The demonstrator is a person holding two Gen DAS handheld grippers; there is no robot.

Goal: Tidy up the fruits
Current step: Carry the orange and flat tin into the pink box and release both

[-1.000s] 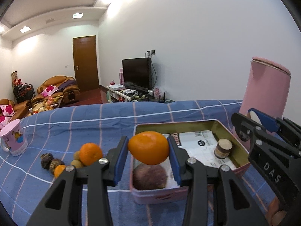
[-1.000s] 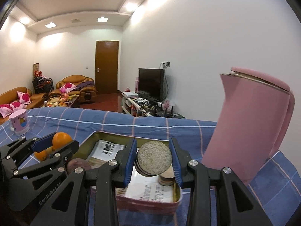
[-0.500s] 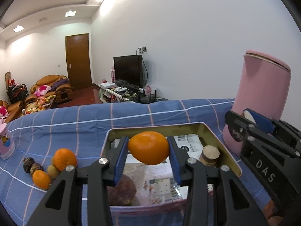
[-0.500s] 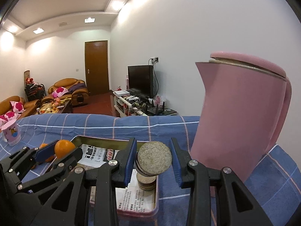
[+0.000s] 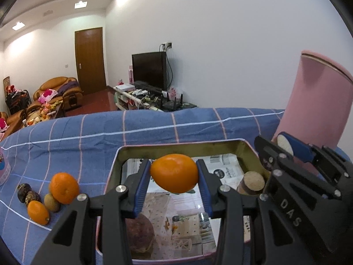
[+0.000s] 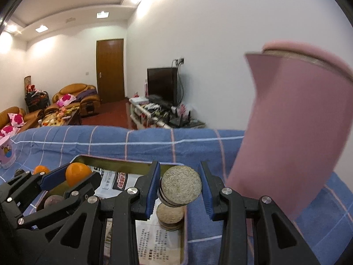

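Left wrist: orange [image 5: 174, 173] between left tool [image 5: 174, 184] pads, above tin [image 5: 181, 146]

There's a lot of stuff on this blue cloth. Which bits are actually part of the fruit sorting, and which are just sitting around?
Part of the job:
- orange gripped in the left tool
- round brown fruit gripped in the right tool
- paper-lined tin
- loose fruit pile on the cloth

Just lying about:
- pink jug
- pink cup
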